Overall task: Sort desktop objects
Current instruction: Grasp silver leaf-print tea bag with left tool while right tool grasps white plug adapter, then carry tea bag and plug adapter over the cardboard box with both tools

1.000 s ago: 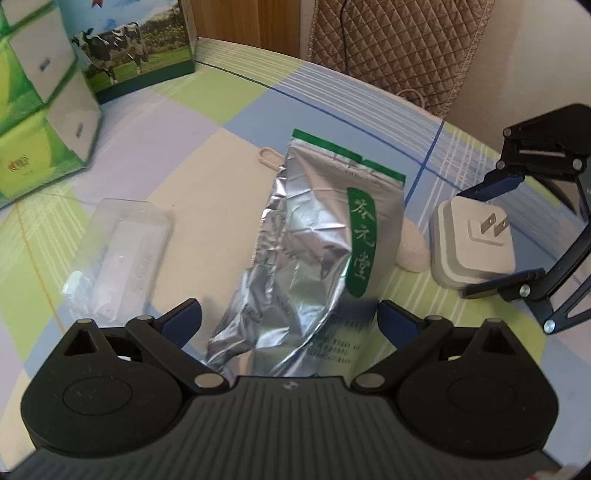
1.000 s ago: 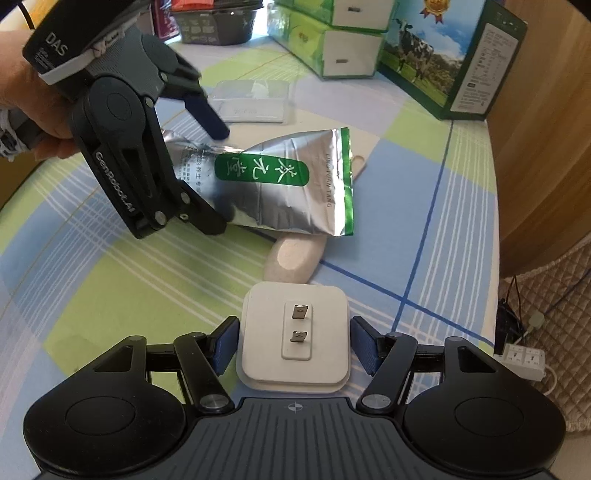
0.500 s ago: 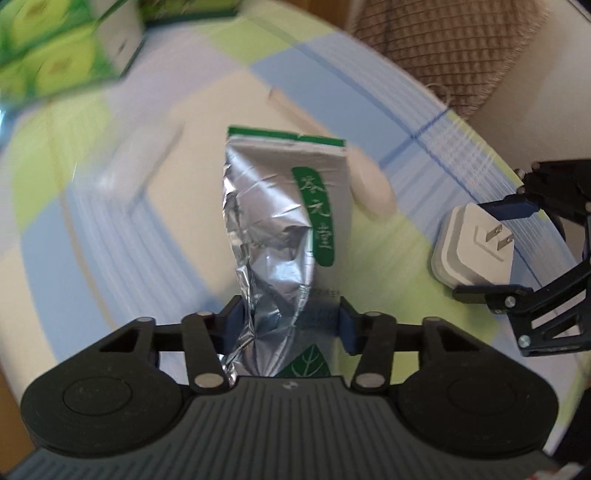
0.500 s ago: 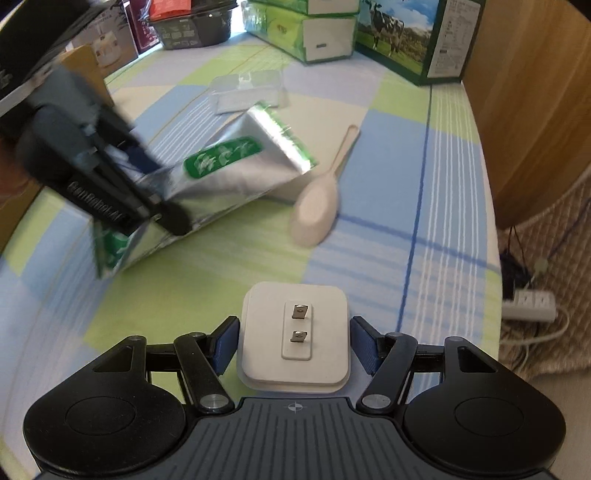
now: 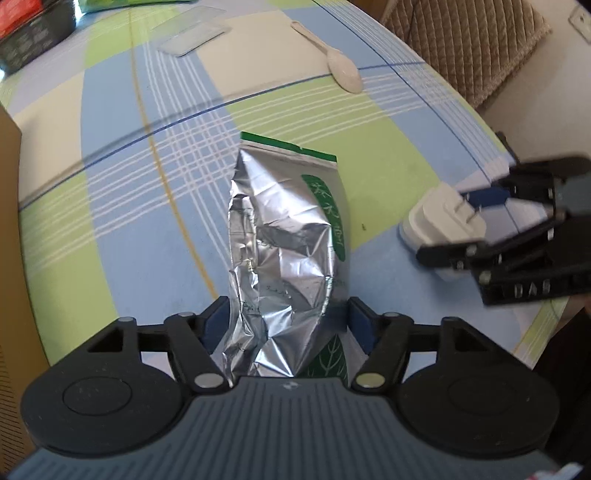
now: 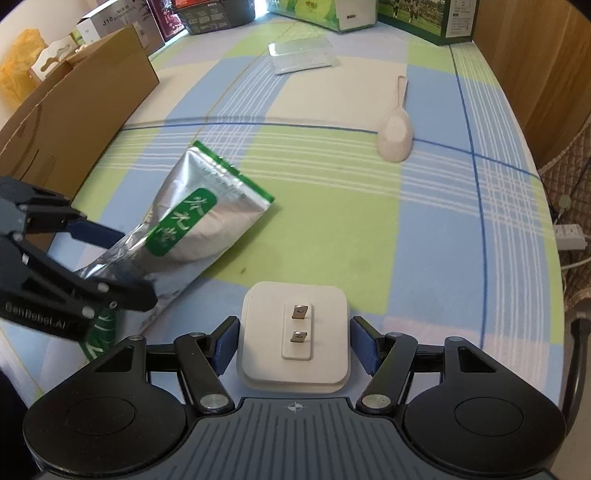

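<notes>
A crumpled silver foil tea pouch (image 5: pixel 284 240) with a green label stands between the fingers of my left gripper (image 5: pixel 284 325), which is shut on its lower end. In the right wrist view the same pouch (image 6: pixel 195 229) slants out from the left gripper (image 6: pixel 129 264), its green-edged top low over the tablecloth. My right gripper (image 6: pixel 293 343) is shut on a white two-prong plug adapter (image 6: pixel 293 336), prongs facing the camera. The left wrist view shows that adapter (image 5: pixel 443 221) in the right gripper (image 5: pixel 450 225) at the table's right edge.
A pale plastic spoon (image 6: pixel 395 136) and a clear plastic case (image 6: pixel 301 55) lie further back on the checked tablecloth (image 6: pixel 332 221). An open cardboard box (image 6: pixel 74 99) stands at the left. Green cartons (image 6: pixel 332 11) line the back. A wooden panel (image 6: pixel 535 74) borders the right side.
My left gripper has shut on the pouch and pulled it away from the spoon toward the near left. The right gripper has moved back with the adapter in it.
</notes>
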Action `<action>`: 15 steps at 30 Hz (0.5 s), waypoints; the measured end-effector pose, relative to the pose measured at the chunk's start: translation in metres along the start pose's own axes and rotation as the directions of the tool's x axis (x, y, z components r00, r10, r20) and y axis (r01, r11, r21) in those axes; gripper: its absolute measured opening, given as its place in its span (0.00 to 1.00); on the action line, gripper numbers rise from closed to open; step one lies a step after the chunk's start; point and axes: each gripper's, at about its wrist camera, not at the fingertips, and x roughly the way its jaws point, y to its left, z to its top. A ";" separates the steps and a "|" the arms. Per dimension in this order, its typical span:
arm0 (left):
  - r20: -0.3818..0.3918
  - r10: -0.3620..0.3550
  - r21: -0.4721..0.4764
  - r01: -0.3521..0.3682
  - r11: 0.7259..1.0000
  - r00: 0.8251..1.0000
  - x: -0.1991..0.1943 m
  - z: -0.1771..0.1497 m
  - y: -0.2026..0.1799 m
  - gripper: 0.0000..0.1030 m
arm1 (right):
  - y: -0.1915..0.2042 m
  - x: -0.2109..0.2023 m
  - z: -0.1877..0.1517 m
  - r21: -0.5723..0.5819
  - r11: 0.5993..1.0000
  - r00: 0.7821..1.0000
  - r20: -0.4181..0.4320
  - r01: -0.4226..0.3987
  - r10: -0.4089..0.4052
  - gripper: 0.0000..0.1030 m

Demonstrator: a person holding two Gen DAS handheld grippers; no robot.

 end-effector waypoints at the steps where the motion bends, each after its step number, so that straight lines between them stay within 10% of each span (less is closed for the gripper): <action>1: 0.006 -0.006 -0.005 0.007 1.000 1.000 0.000 0.002 0.001 0.64 | 0.002 -0.001 -0.001 -0.002 1.000 1.000 0.003 0.006 -0.006 0.60; 12: 0.000 0.014 0.060 -0.014 0.998 1.000 0.018 0.010 -0.009 0.68 | -0.003 0.004 -0.001 0.013 0.998 0.997 0.041 0.063 -0.063 0.60; 15: -0.010 0.027 0.090 -0.026 0.996 1.000 0.018 0.011 -0.015 0.54 | -0.001 0.005 0.000 0.016 0.997 0.996 0.046 0.070 -0.071 0.60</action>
